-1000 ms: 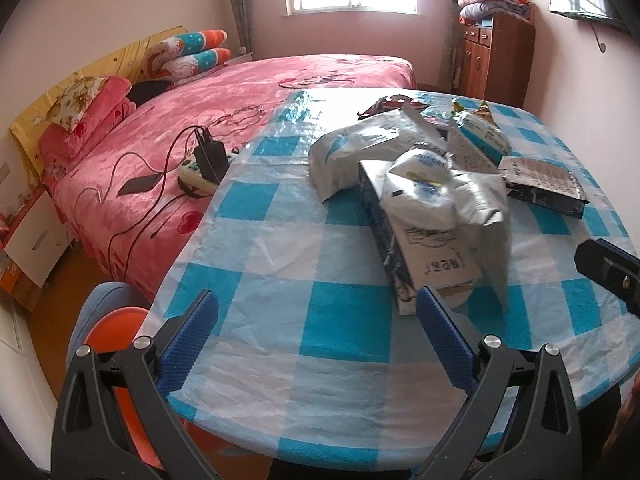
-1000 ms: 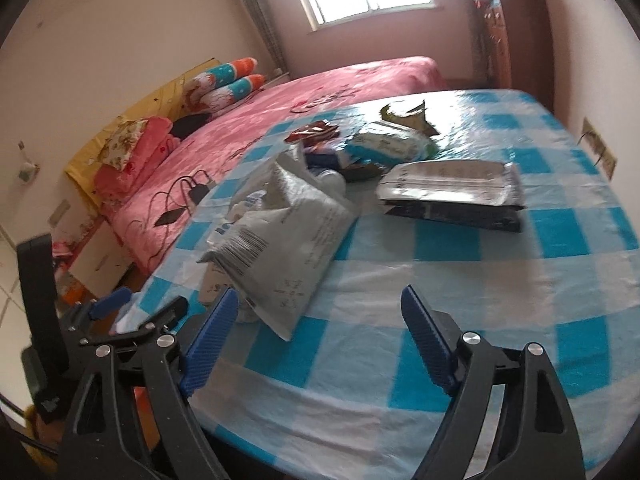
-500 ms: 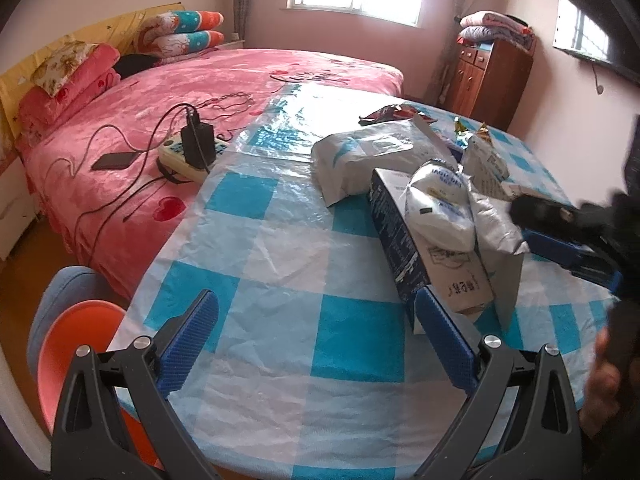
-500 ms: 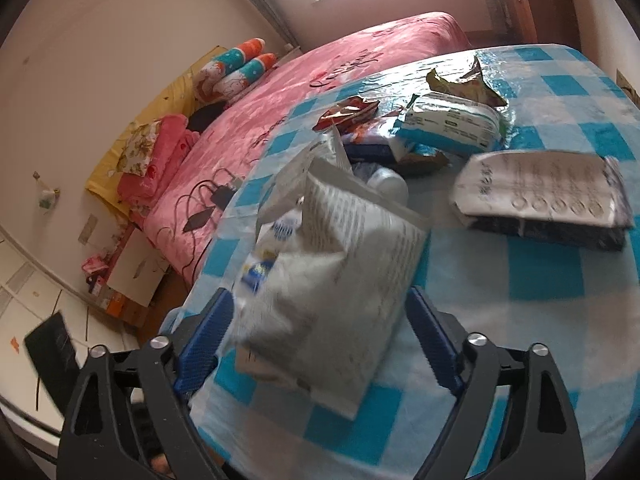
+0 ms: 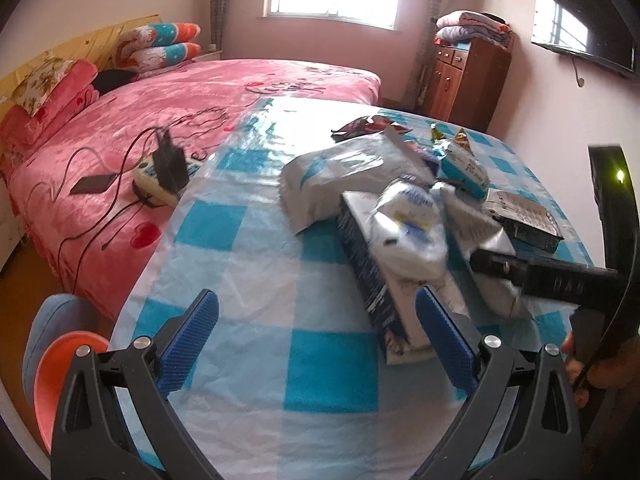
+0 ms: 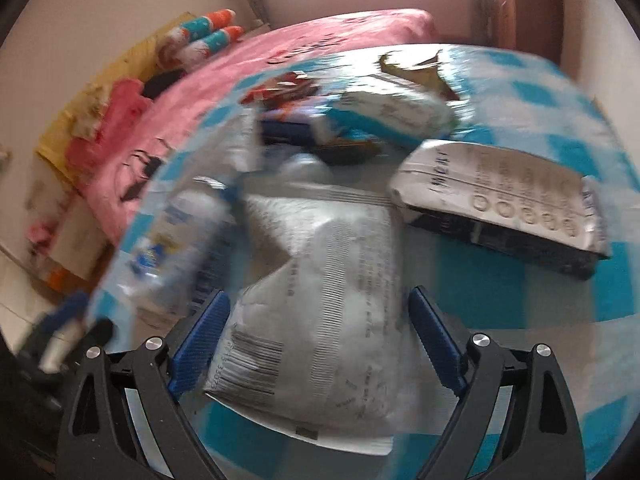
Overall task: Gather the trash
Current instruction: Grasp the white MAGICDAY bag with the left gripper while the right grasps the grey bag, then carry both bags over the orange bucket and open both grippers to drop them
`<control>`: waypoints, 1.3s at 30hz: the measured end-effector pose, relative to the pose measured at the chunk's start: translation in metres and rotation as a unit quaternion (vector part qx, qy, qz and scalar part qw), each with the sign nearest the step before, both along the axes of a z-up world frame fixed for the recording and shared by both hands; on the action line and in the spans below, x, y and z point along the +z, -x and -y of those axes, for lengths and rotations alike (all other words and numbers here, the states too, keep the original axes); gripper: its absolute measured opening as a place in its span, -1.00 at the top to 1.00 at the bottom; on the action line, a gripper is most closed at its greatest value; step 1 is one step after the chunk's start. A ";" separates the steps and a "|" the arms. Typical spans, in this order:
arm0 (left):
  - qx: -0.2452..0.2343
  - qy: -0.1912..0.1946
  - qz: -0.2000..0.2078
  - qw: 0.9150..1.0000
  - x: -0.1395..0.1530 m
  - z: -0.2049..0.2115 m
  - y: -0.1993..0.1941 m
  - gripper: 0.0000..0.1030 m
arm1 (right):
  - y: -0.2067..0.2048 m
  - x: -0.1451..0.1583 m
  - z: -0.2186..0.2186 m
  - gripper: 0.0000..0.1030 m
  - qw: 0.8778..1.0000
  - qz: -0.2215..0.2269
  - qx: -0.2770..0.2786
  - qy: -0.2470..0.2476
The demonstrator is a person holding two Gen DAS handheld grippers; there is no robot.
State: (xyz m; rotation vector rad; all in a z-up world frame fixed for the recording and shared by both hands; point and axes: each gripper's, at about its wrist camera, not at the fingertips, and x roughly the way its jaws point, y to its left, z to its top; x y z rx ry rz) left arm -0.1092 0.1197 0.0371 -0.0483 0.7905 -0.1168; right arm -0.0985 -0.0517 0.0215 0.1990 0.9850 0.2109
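A pile of trash lies on the blue-checked table [image 5: 248, 320]: a large grey plastic bag [image 5: 344, 176], a white and blue box [image 5: 384, 280], a crumpled white wrapper [image 5: 412, 228] and a dark flat packet [image 5: 524, 220]. My left gripper [image 5: 316, 344] is open and empty over the table's near edge. My right gripper [image 6: 316, 344] is open, with a grey printed bag [image 6: 320, 320] lying between its fingers. The right gripper's body [image 5: 552, 276] shows in the left wrist view, over that bag.
A pink bed [image 5: 200, 100] with a power strip and cables [image 5: 160, 172] stands left of the table. An orange basin [image 5: 60, 372] sits on the floor at the lower left. A dark packet [image 6: 508, 208] and a snack bag [image 6: 392, 116] lie beyond the right gripper.
My right gripper has moved forward and down onto the grey printed bag, which now fills the gap between its fingers. My left gripper has shifted slightly and stays open.
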 end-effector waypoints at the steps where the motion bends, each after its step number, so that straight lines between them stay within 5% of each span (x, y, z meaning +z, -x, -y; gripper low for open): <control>1: -0.004 -0.001 0.001 1.000 0.001 0.004 -0.002 -0.93 | 0.002 -0.001 0.005 -0.73 1.000 0.002 -0.003 0.008; 14: -0.053 -0.100 -0.002 0.994 -0.006 0.061 -0.050 -0.93 | 0.000 -0.002 0.015 -0.78 0.999 0.027 0.017 0.030; 20: -0.059 -0.069 -0.017 0.996 -0.006 0.060 -0.063 -0.69 | -0.004 -0.004 0.004 -0.78 0.997 0.034 0.031 0.059; 23: -0.061 -0.063 -0.028 0.996 -0.011 0.063 -0.064 -0.33 | -0.001 -0.003 0.000 -0.51 0.996 0.044 0.041 0.064; 28: -0.049 -0.039 -0.019 0.998 -0.008 0.059 -0.061 -0.15 | 0.001 -0.001 -0.001 -0.26 0.996 0.050 0.040 0.064; 39: -0.030 0.016 0.000 0.999 0.007 0.035 -0.043 -0.15 | 0.019 0.013 -0.001 -0.07 0.995 0.083 0.033 0.044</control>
